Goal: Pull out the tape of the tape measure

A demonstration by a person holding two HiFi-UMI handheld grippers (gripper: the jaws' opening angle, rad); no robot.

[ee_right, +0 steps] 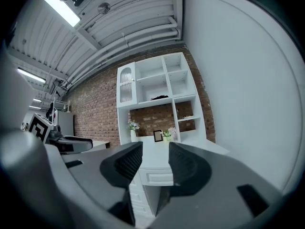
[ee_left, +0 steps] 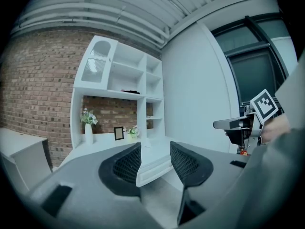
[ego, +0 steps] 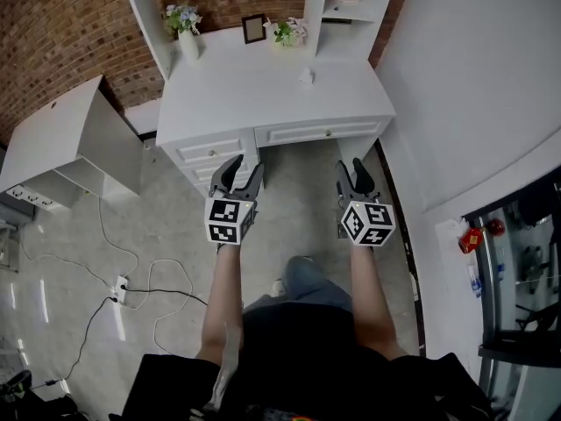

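I cannot make out a tape measure for certain. A small white object [ego: 305,75] lies on the white desk [ego: 263,103], too small to identify. My left gripper [ego: 242,175] hangs in the air in front of the desk's drawers, jaws open with nothing between them; the left gripper view shows the same open gripper [ee_left: 156,162]. My right gripper [ego: 353,172] is held level with it to the right, also open and empty, and the right gripper view shows its jaws apart [ee_right: 156,159]. Both point toward the desk and touch nothing.
On the desk's back stand a vase of flowers [ego: 186,29], a picture frame [ego: 254,28] and a small flower pot [ego: 287,32], under a white shelf unit [ee_right: 157,87]. A white cabinet [ego: 70,139] stands at left. A power strip [ego: 121,289] with cables lies on the floor.
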